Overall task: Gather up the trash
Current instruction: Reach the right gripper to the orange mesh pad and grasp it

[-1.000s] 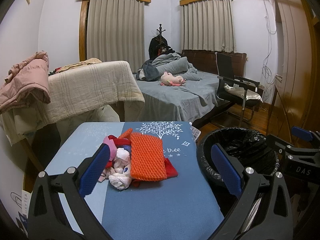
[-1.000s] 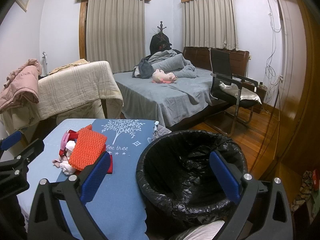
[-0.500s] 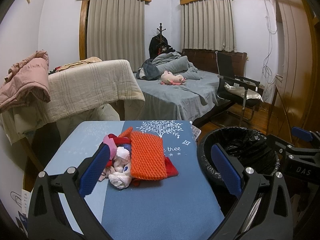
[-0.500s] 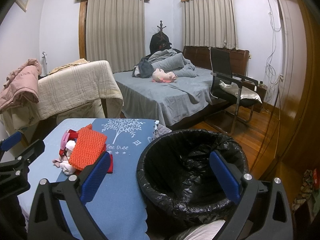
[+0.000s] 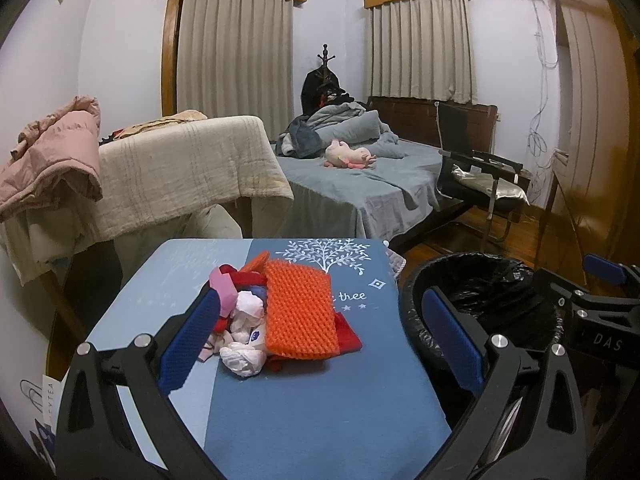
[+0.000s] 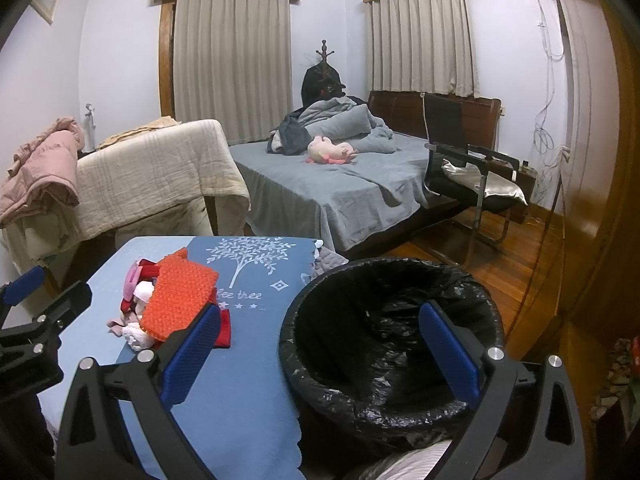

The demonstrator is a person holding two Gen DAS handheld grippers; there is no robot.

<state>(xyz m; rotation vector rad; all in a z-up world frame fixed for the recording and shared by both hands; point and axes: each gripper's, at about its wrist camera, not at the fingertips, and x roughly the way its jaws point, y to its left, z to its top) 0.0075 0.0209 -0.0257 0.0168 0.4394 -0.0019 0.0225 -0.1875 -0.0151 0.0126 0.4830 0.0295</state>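
Note:
A trash pile (image 5: 276,320) lies on the blue table cloth (image 5: 304,412): an orange foam net (image 5: 298,320) over red scraps, a pink piece and crumpled white tissues (image 5: 244,356). My left gripper (image 5: 320,332) is open just in front of the pile, with nothing between its fingers. To the table's right stands a bin with a black liner (image 6: 392,344). My right gripper (image 6: 320,344) is open, hovering near the bin's rim and empty. The pile (image 6: 168,304) appears at its left.
Beyond the table stand a cloth-draped piece of furniture (image 5: 180,176) with a pink jacket (image 5: 52,156), a grey bed (image 5: 360,184) and a black chair (image 5: 480,180). Wooden floor (image 6: 532,248) and a wardrobe lie at the right.
Both grippers have crept slightly forward and to the right; the pile and bin sit as before, and both grippers stay open.

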